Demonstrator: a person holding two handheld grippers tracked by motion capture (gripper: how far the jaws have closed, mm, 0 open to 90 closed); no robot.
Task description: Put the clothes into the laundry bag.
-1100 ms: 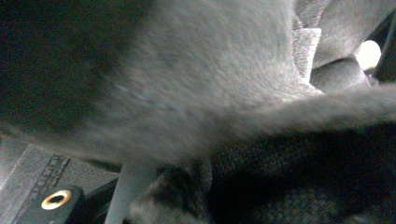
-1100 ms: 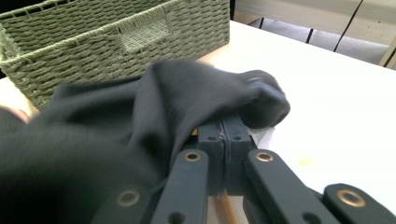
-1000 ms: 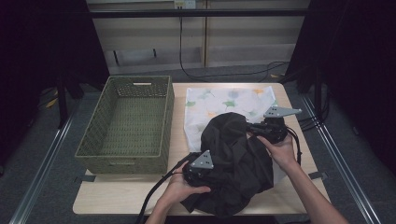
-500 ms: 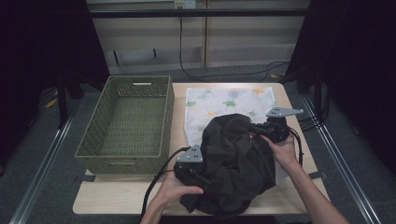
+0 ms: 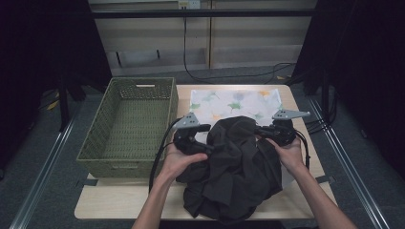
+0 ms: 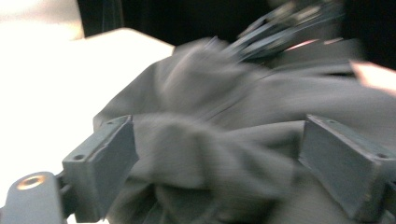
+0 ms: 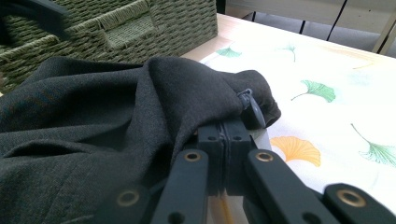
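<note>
A dark garment lies bunched on the near middle of the table, its far part resting on a white cloth printed with green and orange leaves. At the garment's far right edge, the right gripper has its jaws pressed together on a fold of the fabric; the right gripper view shows the dark cloth pinched between the two black pads, with a small dark button-like piece beside them. At the garment's left edge, the left gripper has just been opening its jaws; in the left gripper view they stand wide apart, a rumpled hump of the fabric lying between them, with gaps between the pads and the cloth. That view is blurred. Left of the garment, a green woven basket sits on the table's left side, just beside the left gripper.
</note>
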